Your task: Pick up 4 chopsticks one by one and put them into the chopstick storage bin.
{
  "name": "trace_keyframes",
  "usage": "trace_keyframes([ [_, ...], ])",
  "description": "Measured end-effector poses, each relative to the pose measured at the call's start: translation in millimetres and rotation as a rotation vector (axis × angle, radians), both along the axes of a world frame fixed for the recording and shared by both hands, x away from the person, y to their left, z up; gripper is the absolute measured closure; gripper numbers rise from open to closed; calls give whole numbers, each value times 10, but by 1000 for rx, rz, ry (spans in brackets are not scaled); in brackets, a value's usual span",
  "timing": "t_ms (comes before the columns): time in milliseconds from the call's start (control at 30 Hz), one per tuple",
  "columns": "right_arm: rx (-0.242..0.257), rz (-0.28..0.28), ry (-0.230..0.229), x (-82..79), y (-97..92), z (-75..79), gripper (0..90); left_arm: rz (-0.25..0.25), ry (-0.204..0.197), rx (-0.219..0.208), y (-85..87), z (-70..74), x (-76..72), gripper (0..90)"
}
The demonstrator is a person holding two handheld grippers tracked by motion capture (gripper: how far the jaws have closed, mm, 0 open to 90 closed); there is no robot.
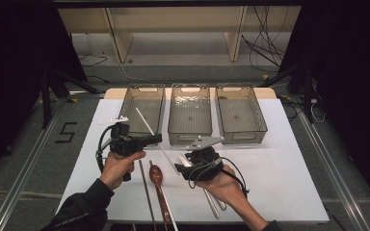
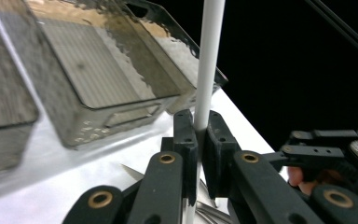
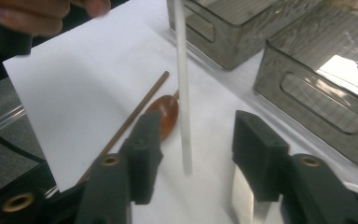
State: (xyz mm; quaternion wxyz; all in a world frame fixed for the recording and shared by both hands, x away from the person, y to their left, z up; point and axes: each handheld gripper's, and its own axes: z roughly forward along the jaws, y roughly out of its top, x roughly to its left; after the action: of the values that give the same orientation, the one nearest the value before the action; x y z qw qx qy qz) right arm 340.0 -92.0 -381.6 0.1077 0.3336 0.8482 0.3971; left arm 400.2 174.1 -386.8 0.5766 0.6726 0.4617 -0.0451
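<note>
White chopstick [image 2: 208,60] clamped in left gripper [image 2: 200,140], lifted slanting above the table [image 1: 279,163] before the left bin [image 1: 142,103]. Right gripper [image 3: 193,140] jaws apart around its lower end, not touching. Brown spoon [image 1: 156,174] lies nearby.

The right gripper [image 3: 193,140] fingers stand apart around the white chopstick [image 3: 182,88], untouched, above the brown spoon [image 3: 165,114].
</note>
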Motion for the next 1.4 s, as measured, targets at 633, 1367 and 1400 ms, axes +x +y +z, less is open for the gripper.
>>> trace_keyframes([
  [633, 16, -58, 18, -72, -289, -39, 312, 111, -20, 53, 478, 513, 507, 844],
  [1367, 14, -52, 34, -80, -296, -75, 299, 244, 46, 156, 647, 568, 1159, 841],
  [1400, 14, -52, 34, -80, -296, -75, 299, 246, 48, 169, 632, 555, 1181, 841],
])
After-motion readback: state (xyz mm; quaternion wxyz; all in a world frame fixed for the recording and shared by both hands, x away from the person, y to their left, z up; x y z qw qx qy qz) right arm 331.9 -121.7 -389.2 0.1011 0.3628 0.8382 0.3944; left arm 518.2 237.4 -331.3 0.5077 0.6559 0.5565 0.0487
